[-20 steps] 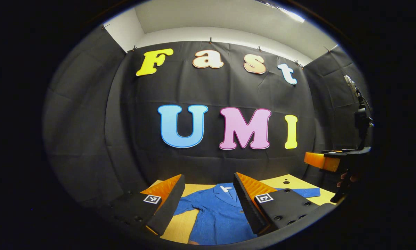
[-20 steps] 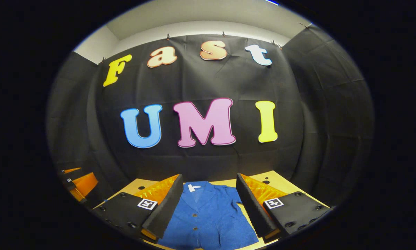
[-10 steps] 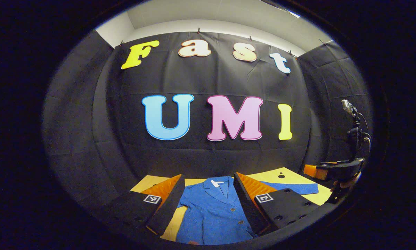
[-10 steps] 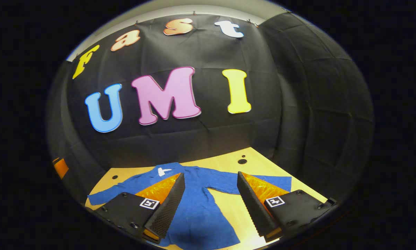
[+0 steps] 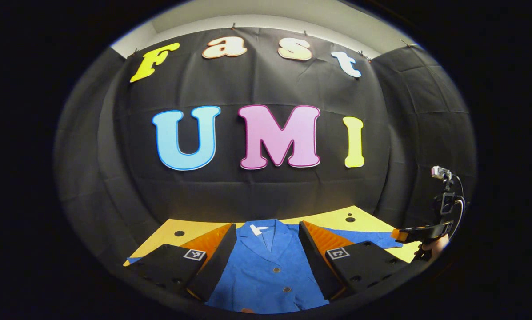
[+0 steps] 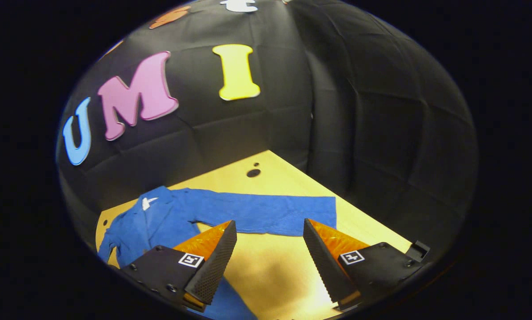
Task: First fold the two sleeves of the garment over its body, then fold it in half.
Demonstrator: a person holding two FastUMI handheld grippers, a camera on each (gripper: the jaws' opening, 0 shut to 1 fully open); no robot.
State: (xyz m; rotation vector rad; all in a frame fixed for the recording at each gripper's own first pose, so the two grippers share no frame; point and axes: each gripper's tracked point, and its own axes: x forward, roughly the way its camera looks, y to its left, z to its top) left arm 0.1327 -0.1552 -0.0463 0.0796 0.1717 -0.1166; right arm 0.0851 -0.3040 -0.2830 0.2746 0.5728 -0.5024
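The blue garment [image 6: 168,218] lies flat on the yellow table [image 6: 288,178], sleeves spread, none folded — the first sleeve fold is only being approached. The right gripper [image 6: 268,260], jaws released, hovers with that sleeve [image 6: 270,213] at twelve o'clock; the left gripper [image 5: 266,262], released too, hangs over the body. Next, I judge: descend and pinch the cuff.

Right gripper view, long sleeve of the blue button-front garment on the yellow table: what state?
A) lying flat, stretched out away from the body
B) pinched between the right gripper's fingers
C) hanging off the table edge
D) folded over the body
A: the long sleeve of the blue button-front garment lies flat and fully extended on the yellow table, beyond the open right gripper, whose fingers touch no cloth.
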